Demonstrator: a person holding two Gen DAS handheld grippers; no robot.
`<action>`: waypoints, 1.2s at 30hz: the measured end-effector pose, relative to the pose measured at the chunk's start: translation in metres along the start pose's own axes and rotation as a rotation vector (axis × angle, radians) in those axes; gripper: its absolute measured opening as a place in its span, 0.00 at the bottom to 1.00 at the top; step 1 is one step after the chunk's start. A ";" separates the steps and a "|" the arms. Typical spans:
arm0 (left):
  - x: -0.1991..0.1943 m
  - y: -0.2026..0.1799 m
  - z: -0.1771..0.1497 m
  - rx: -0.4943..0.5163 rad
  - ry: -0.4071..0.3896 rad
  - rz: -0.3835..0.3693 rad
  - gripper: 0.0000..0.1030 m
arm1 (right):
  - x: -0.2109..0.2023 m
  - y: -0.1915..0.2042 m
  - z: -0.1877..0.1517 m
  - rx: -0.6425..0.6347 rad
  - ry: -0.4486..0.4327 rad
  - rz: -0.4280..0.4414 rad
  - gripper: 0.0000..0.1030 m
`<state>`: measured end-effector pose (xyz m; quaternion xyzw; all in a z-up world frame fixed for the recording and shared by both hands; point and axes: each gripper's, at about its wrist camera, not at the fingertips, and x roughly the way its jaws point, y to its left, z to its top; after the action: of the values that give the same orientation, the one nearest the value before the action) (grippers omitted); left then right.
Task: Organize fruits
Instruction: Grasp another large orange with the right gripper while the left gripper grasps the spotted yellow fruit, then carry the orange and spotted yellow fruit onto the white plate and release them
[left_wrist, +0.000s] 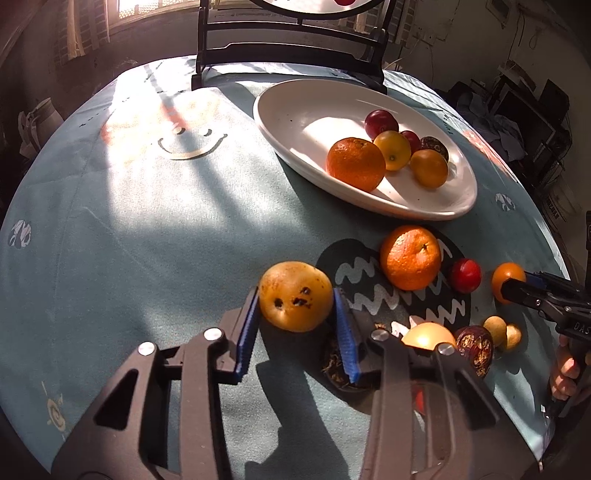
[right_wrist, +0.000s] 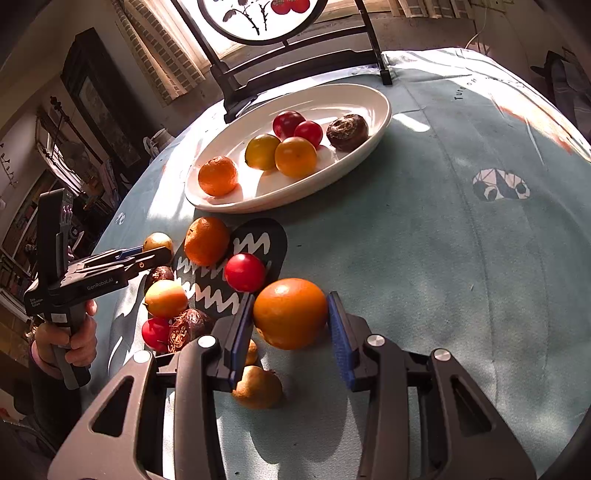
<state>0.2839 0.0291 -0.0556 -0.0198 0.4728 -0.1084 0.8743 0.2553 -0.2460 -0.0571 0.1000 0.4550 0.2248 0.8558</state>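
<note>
My left gripper (left_wrist: 295, 299) has its blue pads around a spotted yellow fruit (left_wrist: 295, 295) on the tablecloth; both pads touch its sides. My right gripper (right_wrist: 291, 317) has its pads around a smooth orange fruit (right_wrist: 290, 313), which also shows in the left wrist view (left_wrist: 504, 278). A white oval plate (left_wrist: 295, 110) holds a mandarin (left_wrist: 355, 163), yellow fruits, red plums and a dark passion fruit. Loose on the cloth lie a mandarin (left_wrist: 410, 257), a red plum (left_wrist: 466, 275), a dark passion fruit (left_wrist: 474, 347) and small brown fruits (right_wrist: 258, 387).
A round table with a pale blue printed cloth (left_wrist: 147, 221). A black wooden stand with a round painted screen (right_wrist: 266, 22) stands behind the plate (right_wrist: 380, 107). The table edge curves away on the right. Furniture and clutter surround the table.
</note>
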 end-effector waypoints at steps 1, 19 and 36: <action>0.000 -0.001 0.000 0.008 -0.003 0.005 0.38 | -0.001 0.000 0.000 -0.001 -0.002 -0.001 0.39; -0.036 -0.022 0.030 0.012 -0.198 -0.054 0.37 | -0.017 0.020 0.032 -0.114 -0.255 -0.025 0.39; 0.022 0.001 0.102 -0.110 -0.179 -0.030 0.62 | 0.037 0.014 0.092 -0.078 -0.265 -0.021 0.42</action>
<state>0.3804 0.0187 -0.0182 -0.0845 0.3978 -0.0932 0.9088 0.3444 -0.2128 -0.0268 0.0906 0.3300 0.2183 0.9139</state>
